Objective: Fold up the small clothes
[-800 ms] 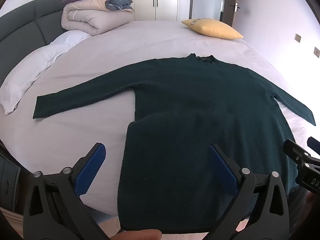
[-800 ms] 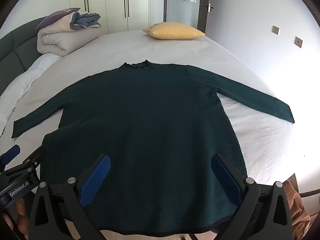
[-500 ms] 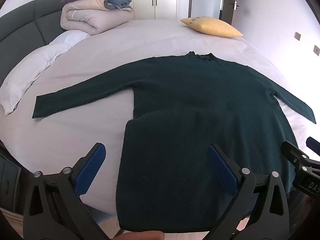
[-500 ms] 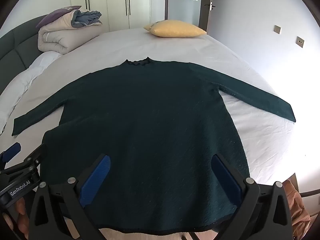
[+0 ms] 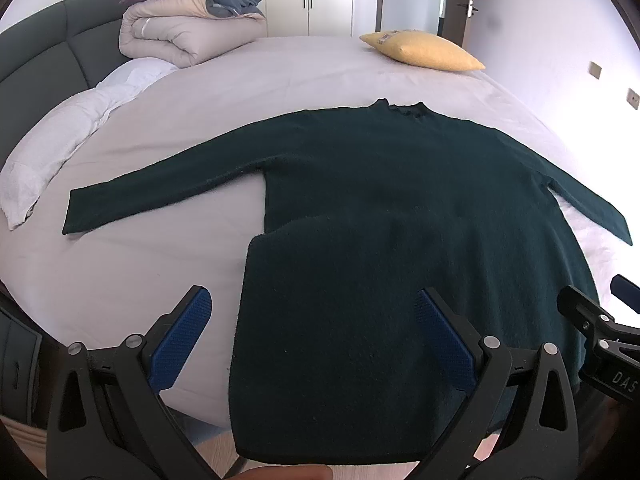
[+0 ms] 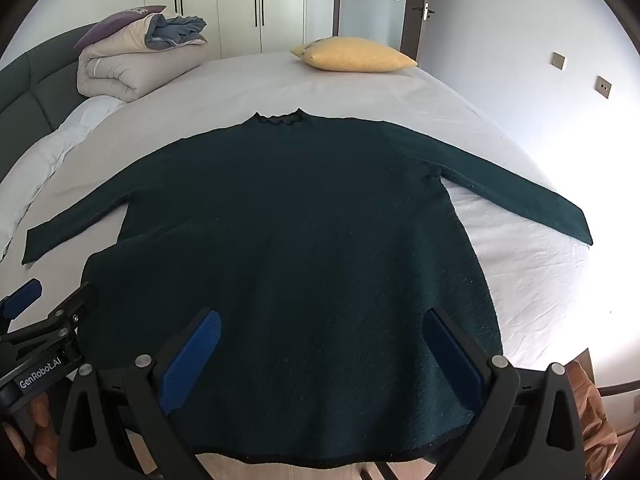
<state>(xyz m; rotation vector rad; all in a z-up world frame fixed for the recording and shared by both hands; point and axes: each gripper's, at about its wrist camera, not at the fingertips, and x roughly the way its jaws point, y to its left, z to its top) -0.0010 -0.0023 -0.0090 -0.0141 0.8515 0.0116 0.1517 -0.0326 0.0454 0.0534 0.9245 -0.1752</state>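
Note:
A dark green long-sleeved sweater (image 5: 392,184) lies spread flat on the bed, collar at the far side, both sleeves stretched out; it also shows in the right wrist view (image 6: 304,216). Its hem hangs over the near edge of the bed. My left gripper (image 5: 312,332) is open, jaws wide, over the sweater's lower left corner. My right gripper (image 6: 320,344) is open, jaws wide, over the lower right part of the hem. Neither holds anything. The right gripper's body shows at the right edge of the left wrist view (image 5: 600,340).
The bed (image 5: 280,80) has a light sheet. A folded duvet pile (image 5: 188,28) sits at the far left by the dark headboard (image 5: 36,56). A yellow pillow (image 5: 424,50) lies at the far side. A white pillow (image 5: 60,136) lies left.
Both grippers have drifted slightly; the sweater sits a little lower in both views. Nothing was gripped or released.

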